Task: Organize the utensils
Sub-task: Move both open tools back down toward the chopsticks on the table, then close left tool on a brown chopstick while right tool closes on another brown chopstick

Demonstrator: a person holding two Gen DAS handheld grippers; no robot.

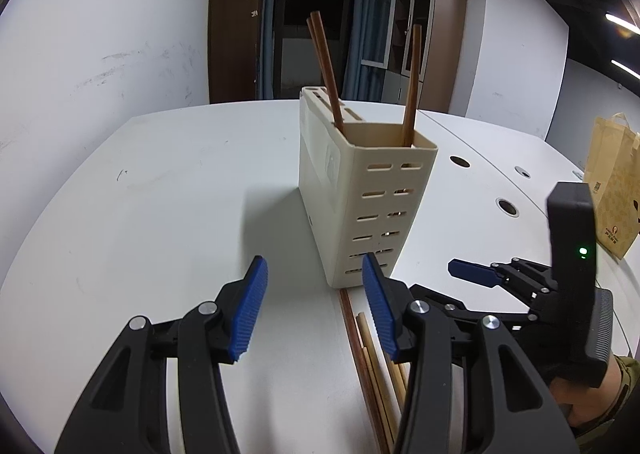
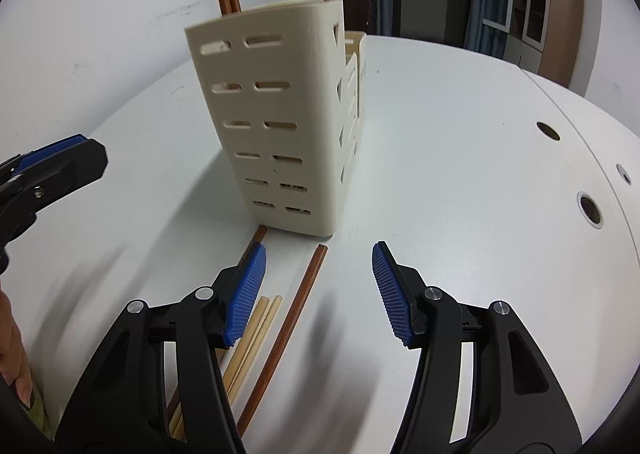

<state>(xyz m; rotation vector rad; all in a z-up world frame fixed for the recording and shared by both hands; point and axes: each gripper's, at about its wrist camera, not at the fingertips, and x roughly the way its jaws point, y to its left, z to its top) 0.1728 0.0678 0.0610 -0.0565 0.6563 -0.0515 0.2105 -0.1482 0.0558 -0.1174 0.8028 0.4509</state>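
Both grippers, left (image 1: pixel 314 306) and right (image 2: pixel 318 294), held agape, empty; chopsticks (image 2: pixel 280 334) lain before slotted holder (image 2: pixel 276 126); table (image 2: pixel 460 174) bare rightward.

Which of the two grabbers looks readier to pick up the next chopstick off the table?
Probably the right gripper: it is open, and the dark brown wooden chopstick on the white table lies between its fingers. The left gripper, also open, points at the cream slotted plastic holder.

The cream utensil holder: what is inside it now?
Brown chopsticks stand upright inside the cream utensil holder, their tops above its rim. Its walls hide their lower ends and anything lying at the bottom.
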